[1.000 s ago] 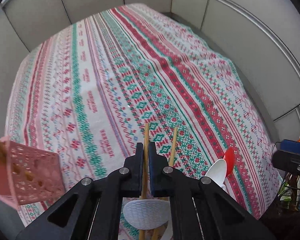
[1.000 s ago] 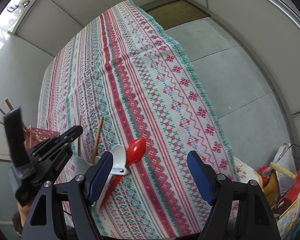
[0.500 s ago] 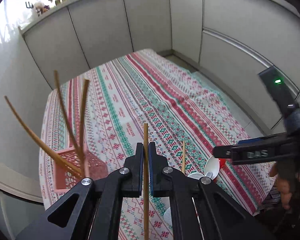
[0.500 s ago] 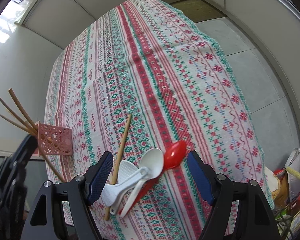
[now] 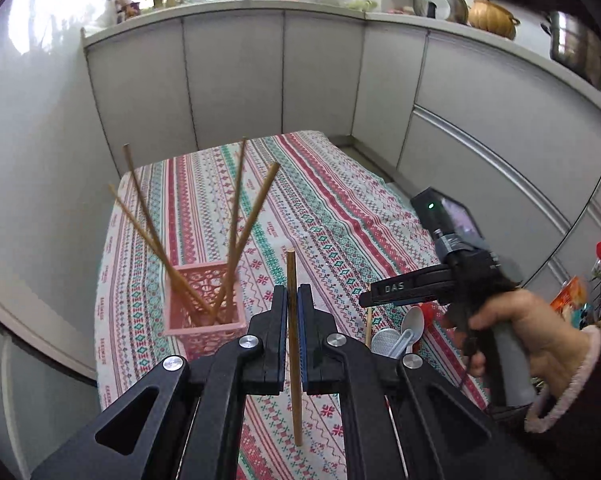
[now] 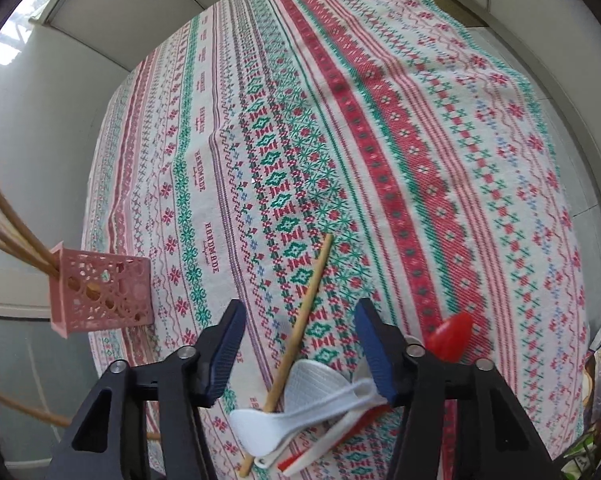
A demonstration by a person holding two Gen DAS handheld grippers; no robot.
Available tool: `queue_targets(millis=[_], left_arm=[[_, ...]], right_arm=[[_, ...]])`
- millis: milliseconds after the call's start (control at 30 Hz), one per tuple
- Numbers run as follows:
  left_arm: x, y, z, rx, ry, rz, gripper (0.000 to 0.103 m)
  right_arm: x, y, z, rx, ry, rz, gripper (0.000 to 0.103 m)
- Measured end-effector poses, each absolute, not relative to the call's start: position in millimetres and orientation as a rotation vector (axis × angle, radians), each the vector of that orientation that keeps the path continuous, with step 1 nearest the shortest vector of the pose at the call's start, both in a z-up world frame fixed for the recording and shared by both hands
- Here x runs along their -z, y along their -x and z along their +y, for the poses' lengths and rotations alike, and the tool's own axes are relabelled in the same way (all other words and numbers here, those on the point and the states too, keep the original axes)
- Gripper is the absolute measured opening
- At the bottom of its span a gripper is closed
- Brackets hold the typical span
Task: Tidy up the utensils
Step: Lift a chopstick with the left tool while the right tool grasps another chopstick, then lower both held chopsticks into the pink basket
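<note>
We've got one chopstick [image 5: 293,344] up!
Our left gripper [image 5: 293,308] pinches it upright beside the pink basket [image 5: 204,300]; our right gripper [image 6: 300,344] gapes wide above another chopstick [image 6: 300,322].

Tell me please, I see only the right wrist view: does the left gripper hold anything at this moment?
Observer: Yes. The jaws of the left gripper are shut on one chopstick, which stands nearly upright.
Operator: How full is the pink basket? My view cuts off its top.
Observer: Four chopsticks lean out of it, fanned apart.
Operator: Where is the basket from the left gripper?
Observer: Ahead and to its left, upright on the tablecloth.
</note>
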State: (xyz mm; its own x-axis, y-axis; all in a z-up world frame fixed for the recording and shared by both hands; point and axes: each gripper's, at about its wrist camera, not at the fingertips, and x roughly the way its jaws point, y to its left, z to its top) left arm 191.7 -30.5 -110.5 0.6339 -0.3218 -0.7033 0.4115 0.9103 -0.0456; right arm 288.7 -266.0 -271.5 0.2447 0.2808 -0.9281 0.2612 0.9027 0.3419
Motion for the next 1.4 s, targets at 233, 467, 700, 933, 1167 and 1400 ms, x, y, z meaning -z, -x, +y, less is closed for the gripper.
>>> queue_targets(millis=[233, 467, 700, 933, 1167, 1400], left_arm=[[100, -187, -1, 0.397, -0.053, 0.761, 0.005], [95, -188, 14, 0.374, -0.015, 0.768, 0.005], [98, -192, 26, 0.349, 0.019, 0.781, 0.005], [99, -200, 35, 0.313, 0.053, 0.792, 0.005], [84, -195, 46, 0.279, 0.084, 0.748, 0.005], [55, -180, 63, 0.252, 0.134, 0.661, 0.005]], right_arm=[[287, -298, -253, 0.091, -0.418, 1.34, 0.013], [294, -315, -241, 0.039, -0.522, 1.296, 0.006], [275, -320, -230, -0.036, -0.561, 1.231, 0.005], [224, -302, -221, -0.111, -0.526, 1.101, 0.005], [151, -256, -220, -0.2, -0.439, 0.922, 0.005], [88, -210, -223, -0.229, -0.396, 0.73, 0.005]])
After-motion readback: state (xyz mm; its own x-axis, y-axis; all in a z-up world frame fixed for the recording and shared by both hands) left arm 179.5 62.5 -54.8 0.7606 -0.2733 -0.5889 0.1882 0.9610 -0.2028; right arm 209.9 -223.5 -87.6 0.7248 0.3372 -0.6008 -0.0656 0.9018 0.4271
